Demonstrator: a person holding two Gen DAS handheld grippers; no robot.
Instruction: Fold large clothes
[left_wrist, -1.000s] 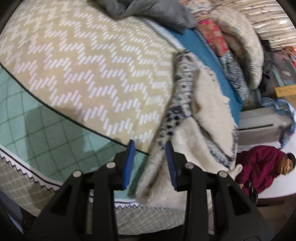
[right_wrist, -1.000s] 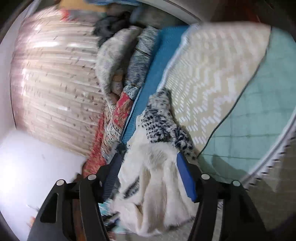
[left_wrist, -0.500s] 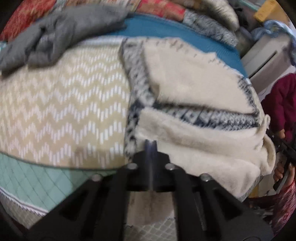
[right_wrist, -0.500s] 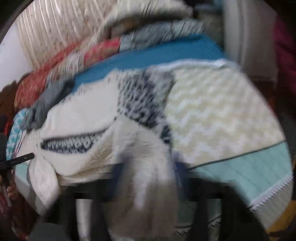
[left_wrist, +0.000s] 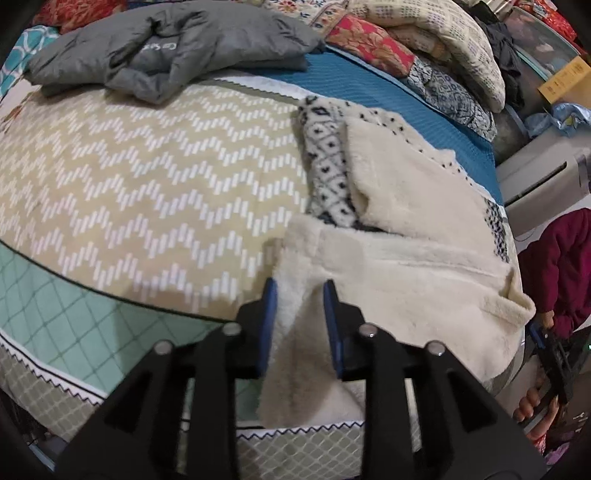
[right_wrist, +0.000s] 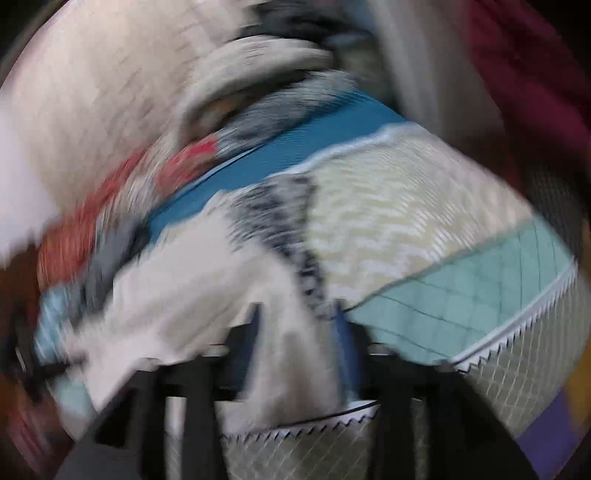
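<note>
Cream fleece garment lying half folded on the right side of the bed, near edge hanging over the bed's rim. Left tool opening, fleece between the blue pads but apparently no longer pinched. Right tool blurred, also opening, fleece between its jaws. Risk: overhanging fleece sliding off the bed once both let go, undoing the fold; thick pile snagging on a pad and dragging the layer askew.

left gripper: black angular plastic arms, silver round screws, blue pads inside the fingers; right gripper: same black frame, blue pads, blurred
</note>
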